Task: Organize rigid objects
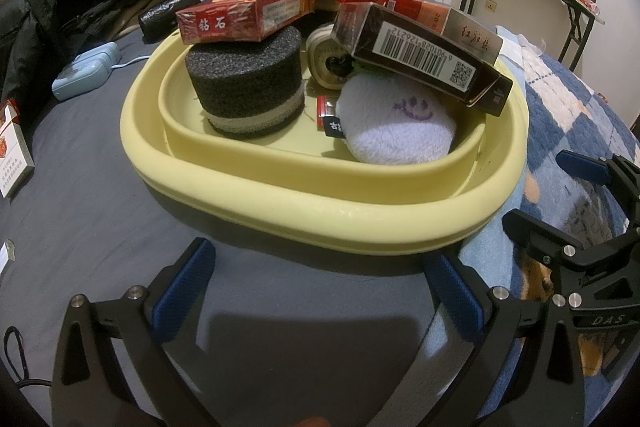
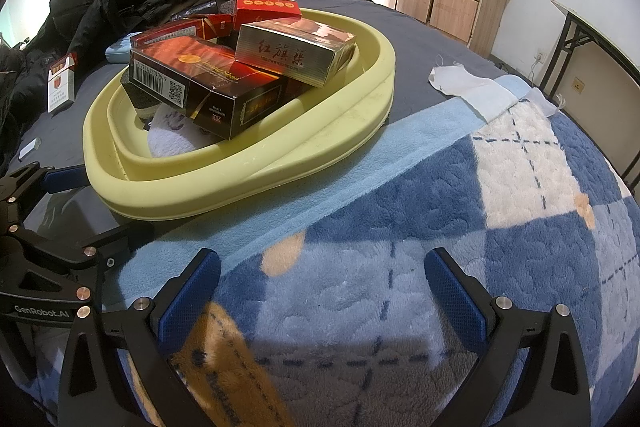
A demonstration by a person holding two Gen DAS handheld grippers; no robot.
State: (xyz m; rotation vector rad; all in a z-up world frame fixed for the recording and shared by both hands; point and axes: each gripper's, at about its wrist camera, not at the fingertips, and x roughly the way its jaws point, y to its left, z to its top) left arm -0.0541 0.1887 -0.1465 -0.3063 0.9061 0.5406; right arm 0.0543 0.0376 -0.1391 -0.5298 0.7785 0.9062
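Both grippers idle, jaws released, holding nothing — left gripper (image 1: 320,285) just short of the yellow basin (image 1: 320,223), right gripper (image 2: 322,285) over the plaid blanket (image 2: 520,227). Cigarette packs heaped in basin on the bed, probably gathered there: 钻石 pack (image 1: 240,17) atop foam cylinder (image 1: 246,83), 红旗渠 pack (image 2: 296,49), barcoded dark pack (image 2: 208,83) leaning on plush pouch (image 1: 394,125). One opened pack (image 2: 60,83) outside — likely next.
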